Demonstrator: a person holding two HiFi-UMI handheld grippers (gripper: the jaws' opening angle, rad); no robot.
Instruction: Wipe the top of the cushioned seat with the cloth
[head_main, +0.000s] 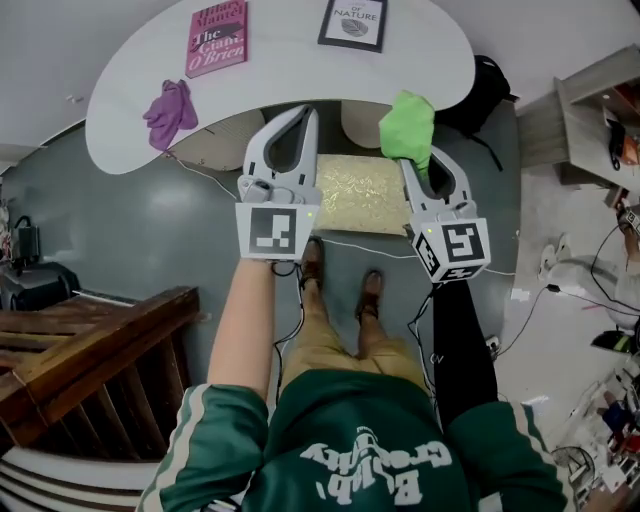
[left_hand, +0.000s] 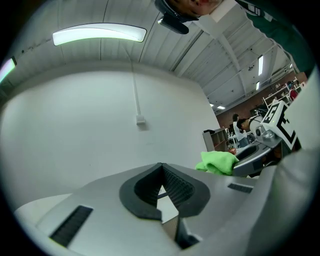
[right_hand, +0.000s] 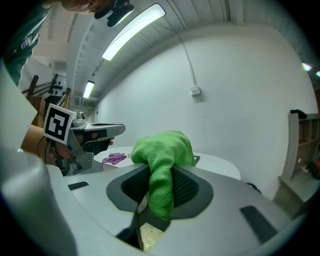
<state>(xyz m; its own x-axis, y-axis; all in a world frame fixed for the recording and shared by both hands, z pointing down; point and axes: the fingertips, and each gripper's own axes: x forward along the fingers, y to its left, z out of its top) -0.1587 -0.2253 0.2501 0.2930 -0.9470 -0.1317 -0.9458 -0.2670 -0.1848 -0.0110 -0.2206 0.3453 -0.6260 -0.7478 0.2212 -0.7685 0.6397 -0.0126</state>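
Shoes (head_main: 313, 262): ours stand on the grey floor (head_main: 150, 230), just short of the near edge of the cushioned seat (head_main: 362, 193)
Left gripper (head_main: 303, 112): jaws closed tip to tip with nothing between them; we hold it above the seat's left end
Right gripper (right_hand: 161, 175): clamped on the cloth (right_hand: 162, 150), held beside the left one above the seat's far right corner
Cloth: green, bunched over the jaw tips, with one tail hanging down between the pads; we judge that it is not yet touching the seat
Seat: pale yellow patterned top, lying below and between both grippers
Step in hand: we judge it to be bringing the cloth down for a wiping pass
Doing it well: we should tip the right gripper so that the soft bunch, not the hard jaw tips, meets the cushion; the clamp must hold firm so the cloth does not drag free; strokes should overlap from edge to edge, far strip included; the left gripper belongs out of the path
Table (head_main: 280, 70): white and curved, just beyond the seat
On the table: a purple rag (head_main: 170, 110) at the left, with a pink book (head_main: 217, 38) and a framed card (head_main: 354, 22) further back
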